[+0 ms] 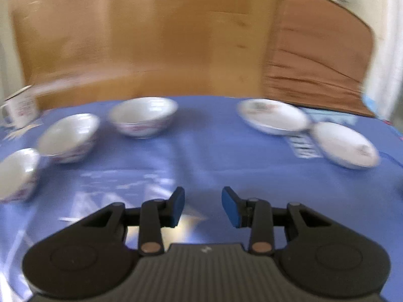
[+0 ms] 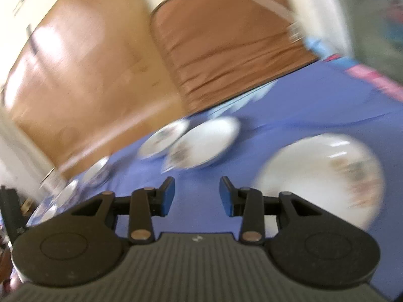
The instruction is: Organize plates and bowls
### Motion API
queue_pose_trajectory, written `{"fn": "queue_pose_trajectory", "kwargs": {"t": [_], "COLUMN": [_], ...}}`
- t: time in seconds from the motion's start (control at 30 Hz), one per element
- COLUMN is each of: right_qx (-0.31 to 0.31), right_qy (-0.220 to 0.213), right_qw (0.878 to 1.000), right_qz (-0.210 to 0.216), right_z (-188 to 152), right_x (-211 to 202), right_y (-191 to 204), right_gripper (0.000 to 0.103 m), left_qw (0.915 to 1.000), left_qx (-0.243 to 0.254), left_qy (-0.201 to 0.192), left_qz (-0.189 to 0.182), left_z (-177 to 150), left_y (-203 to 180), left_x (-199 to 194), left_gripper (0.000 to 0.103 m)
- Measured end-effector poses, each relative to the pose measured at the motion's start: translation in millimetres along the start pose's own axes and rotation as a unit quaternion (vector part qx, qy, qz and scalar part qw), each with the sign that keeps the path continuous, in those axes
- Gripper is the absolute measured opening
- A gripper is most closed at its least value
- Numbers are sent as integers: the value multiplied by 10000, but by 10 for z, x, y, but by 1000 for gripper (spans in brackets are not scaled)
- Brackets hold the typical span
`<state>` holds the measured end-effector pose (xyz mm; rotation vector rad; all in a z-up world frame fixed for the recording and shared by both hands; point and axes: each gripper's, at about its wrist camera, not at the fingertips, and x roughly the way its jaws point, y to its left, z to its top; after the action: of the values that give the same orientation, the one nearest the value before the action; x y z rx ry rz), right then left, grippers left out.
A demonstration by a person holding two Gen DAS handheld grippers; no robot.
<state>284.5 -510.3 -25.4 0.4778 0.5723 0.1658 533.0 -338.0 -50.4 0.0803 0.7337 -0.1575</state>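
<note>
Three bowls (image 1: pixel 142 115) lie beyond the left gripper's (image 1: pixel 202 207) empty jaws.

Glossy glazed bowls (image 1: pixel 142 115) and plates (image 1: pixel 273 119) (probably porcelain) on smooth blue tablecloth (image 1: pixel 201 156).

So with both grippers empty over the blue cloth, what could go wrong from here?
1. The nearest plate sits close beside the right gripper; a sideways sweep could knock it.
2. Two plates lie almost touching, so lifting one may drag or chip the other.
3. The three bowls stand close together at the left, leaving the left gripper little room for a rim grasp.
</note>
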Motion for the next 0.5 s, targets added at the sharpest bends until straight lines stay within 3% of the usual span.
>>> {"fn": "queue_pose_trajectory", "kwargs": {"t": [0.07,0.13,0.2,0.27,0.33,0.4,0.43,0.5], "right_qx": [-161,-276,-352,-222,133,430,546,766], "right_qy": [180,372,412,403,433,421,408,380], "right_qw": [9996,9986,9983,9989,9990,9980,9973,9957], "right_qz": [130,243,220,82,-18,-185,-268,-348], "right_z": [-62,-131,-166,-121,-64,-27,-6,19], "right_x": [172,330,438,509,540,556,564,582], "right_y": [195,360,458,432,322,225,164,60], "right_gripper": [42,42,42,42,42,43,43,43], "left_qw": [9992,9987,9985,9978,9982,9982,9981,9980], "left_qx": [-174,-330,-321,-118,-162,-195,-198,-201], "left_qy": [-12,0,-86,-176,-189,-198,-198,-200], "left_qz": [353,389,430,621,553,534,543,557], "left_z": [265,266,203,380,579,612,770,928], "left_y": [3,164,225,-1,-157,-174,-306,-478], "left_x": [485,710,657,1020,1379,1511,1738,1814], "left_gripper": [37,43,44,44,44,44,44,44]}}
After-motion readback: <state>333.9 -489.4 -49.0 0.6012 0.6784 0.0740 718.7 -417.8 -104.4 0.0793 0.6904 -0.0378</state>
